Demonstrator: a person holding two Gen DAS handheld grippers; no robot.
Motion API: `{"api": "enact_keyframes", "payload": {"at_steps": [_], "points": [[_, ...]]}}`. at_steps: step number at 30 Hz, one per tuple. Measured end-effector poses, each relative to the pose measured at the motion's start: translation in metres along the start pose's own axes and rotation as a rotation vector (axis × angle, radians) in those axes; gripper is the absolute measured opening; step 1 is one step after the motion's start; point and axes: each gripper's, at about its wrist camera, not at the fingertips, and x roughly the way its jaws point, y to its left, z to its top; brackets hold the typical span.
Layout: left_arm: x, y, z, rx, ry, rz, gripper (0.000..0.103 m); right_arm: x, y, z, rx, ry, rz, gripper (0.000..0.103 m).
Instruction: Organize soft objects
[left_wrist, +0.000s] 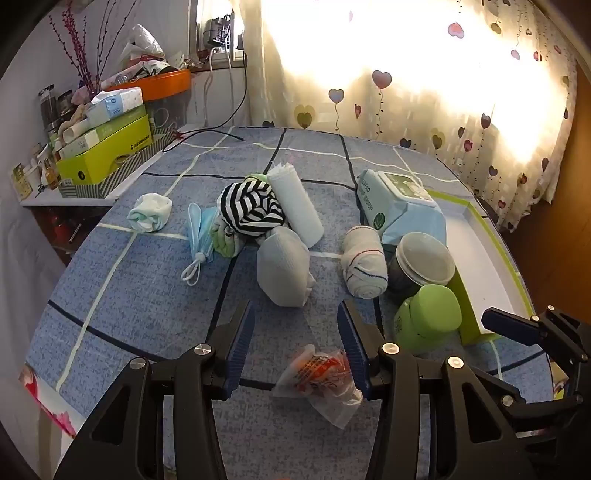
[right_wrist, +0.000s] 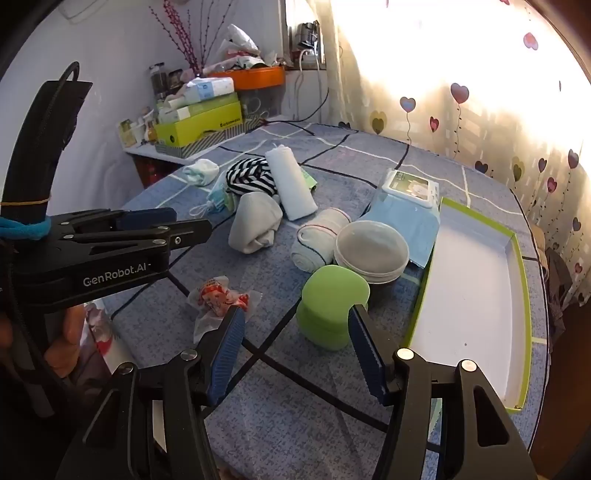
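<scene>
Left wrist view shows the left claw (left_wrist: 295, 343) with its two fingers wide apart and nothing between them. It hangs over a crinkly snack packet (left_wrist: 321, 380) near the front edge of the bed (left_wrist: 147, 306).

Right wrist view shows the right claw (right_wrist: 295, 332) wide apart too, holding nothing. A green squishy bottle (right_wrist: 328, 306) sits just past its tips.

The soft things lie in the middle of the bed. There are three rolled cloths: a grey roll (left_wrist: 284, 269), a white roll with red and blue lines (left_wrist: 364, 262), and a long white roll (left_wrist: 295, 201). There is one striped bundle (left_wrist: 251, 208), one small white-green bundle (left_wrist: 150, 212) near the left edge, and one blue face mask (left_wrist: 201, 236).

All look light and squashy. Pinching a roll across its fat middle should work best, since loose ends may unroll.

One wipes pack (left_wrist: 402, 206), one jar (left_wrist: 424, 264) and one green-edged tray (right_wrist: 476, 295) sit by the right edge.
</scene>
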Motion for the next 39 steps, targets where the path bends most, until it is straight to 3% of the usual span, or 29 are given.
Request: {"api": "enact_keyframes", "payload": {"at_steps": [39], "points": [[0.006, 0.005, -0.004, -0.015, 0.018, -0.017, 0.048, 0.004, 0.001, 0.002, -0.006, 0.002, -0.003, 0.059]]}}
